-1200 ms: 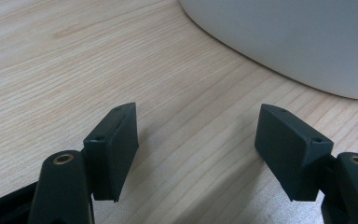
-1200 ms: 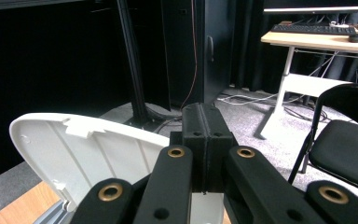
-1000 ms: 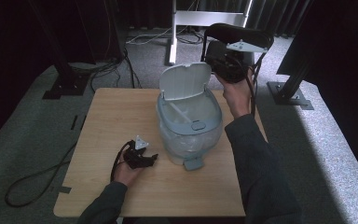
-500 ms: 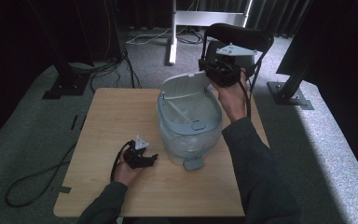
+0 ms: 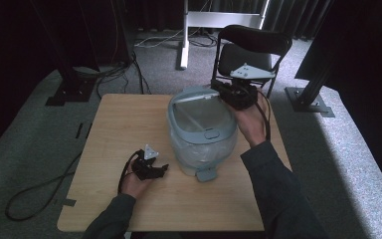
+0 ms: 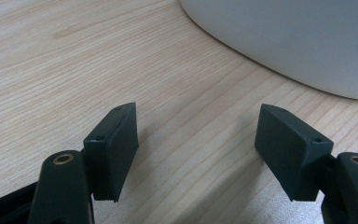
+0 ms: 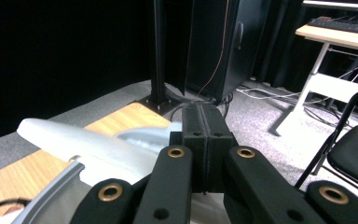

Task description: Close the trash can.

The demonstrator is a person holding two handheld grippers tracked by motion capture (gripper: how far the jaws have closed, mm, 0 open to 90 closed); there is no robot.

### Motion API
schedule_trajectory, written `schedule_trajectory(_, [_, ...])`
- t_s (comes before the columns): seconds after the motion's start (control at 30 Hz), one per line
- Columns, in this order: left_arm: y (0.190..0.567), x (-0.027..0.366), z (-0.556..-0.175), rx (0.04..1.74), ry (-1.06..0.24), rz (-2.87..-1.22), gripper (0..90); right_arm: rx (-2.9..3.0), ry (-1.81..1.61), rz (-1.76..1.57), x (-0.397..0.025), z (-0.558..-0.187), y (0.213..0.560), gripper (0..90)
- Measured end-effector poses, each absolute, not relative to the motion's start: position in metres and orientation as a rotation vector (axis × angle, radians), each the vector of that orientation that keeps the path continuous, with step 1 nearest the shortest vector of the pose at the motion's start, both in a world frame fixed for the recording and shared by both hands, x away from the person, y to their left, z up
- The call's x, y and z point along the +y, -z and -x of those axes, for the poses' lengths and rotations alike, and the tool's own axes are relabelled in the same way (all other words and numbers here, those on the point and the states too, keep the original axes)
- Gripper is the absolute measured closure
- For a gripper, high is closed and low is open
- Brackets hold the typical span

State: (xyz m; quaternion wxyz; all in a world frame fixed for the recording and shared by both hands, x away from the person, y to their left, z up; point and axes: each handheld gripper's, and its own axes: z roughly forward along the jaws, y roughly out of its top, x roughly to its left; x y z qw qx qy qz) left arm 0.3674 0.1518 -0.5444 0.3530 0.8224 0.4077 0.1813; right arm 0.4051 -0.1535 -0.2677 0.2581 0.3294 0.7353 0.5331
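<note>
Right claw (image 5: 225,93), jaws pressed together, is easing bin lid (image 5: 199,107) down at frame centre; I'm lowering slowly, left claw (image 5: 160,170) resting agape, empty.

The right gripper (image 7: 204,140) has its two black jaws pressed flat together, nothing visible between them. Just left of the jaws and below their tips lies the pale grey lid (image 7: 81,142) of a bin, over a curved rim. Beyond it shows a wooden table (image 7: 116,119); to the right stands a black chair (image 7: 354,154)
</note>
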Motion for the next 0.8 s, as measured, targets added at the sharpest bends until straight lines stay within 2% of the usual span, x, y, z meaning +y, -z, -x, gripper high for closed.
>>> schedule_trajectory(0.8, [0.544,0.152,-0.367,1.055,-0.468,-2.126,30.1,2.101,-1.379,-0.797,-0.155,-0.36,0.31,89.9])
